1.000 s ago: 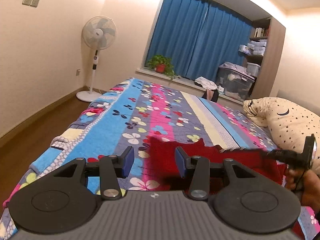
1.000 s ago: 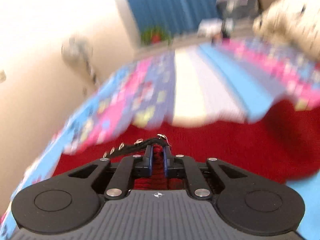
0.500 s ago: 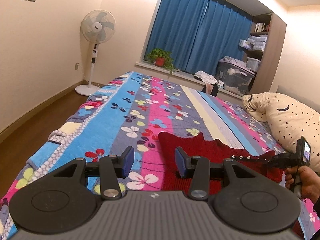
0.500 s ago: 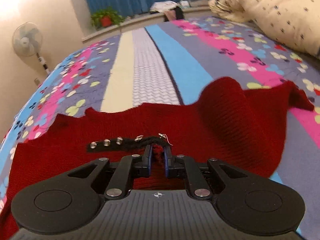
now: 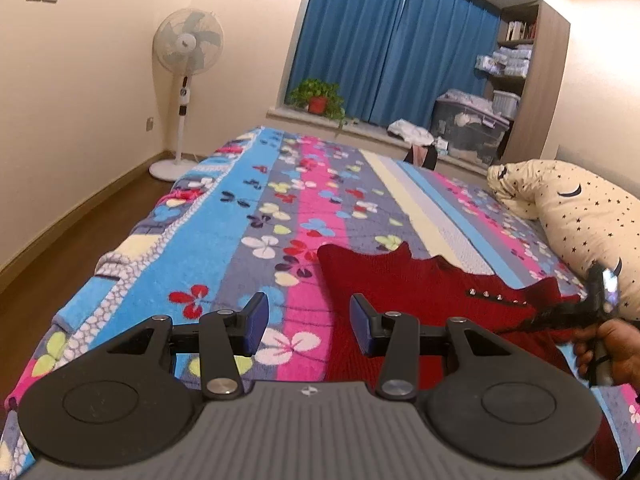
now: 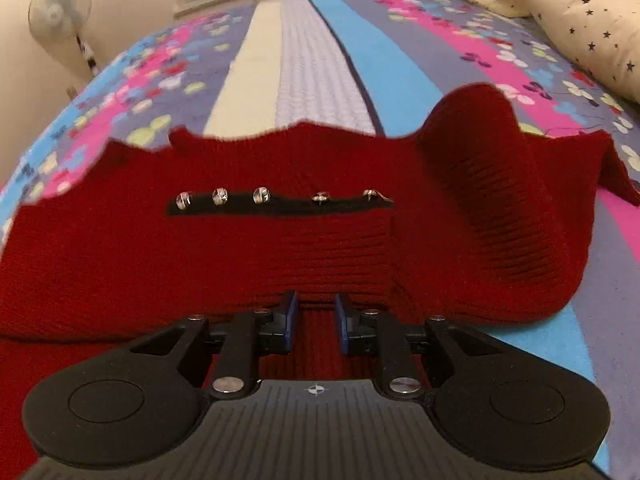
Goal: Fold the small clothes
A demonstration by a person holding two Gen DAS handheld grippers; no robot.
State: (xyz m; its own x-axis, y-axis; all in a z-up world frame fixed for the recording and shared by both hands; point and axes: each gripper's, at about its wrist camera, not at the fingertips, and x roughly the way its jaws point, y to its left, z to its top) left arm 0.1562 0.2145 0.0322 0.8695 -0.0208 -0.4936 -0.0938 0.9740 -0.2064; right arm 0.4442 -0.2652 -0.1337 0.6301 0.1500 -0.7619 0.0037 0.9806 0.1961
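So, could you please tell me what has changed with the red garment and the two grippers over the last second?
The right gripper has opened and let go of the black beaded strip, which now lies flat on the red knitted garment spread on the bed. The left gripper stayed open and empty over the bed.

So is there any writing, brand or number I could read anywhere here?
None readable.
Fan: a small hub badge, too small to read.
Books on the shelf: spines too blurred.
Each tool bears only a round cross mark, no letters.
Red sweater: no label visible.
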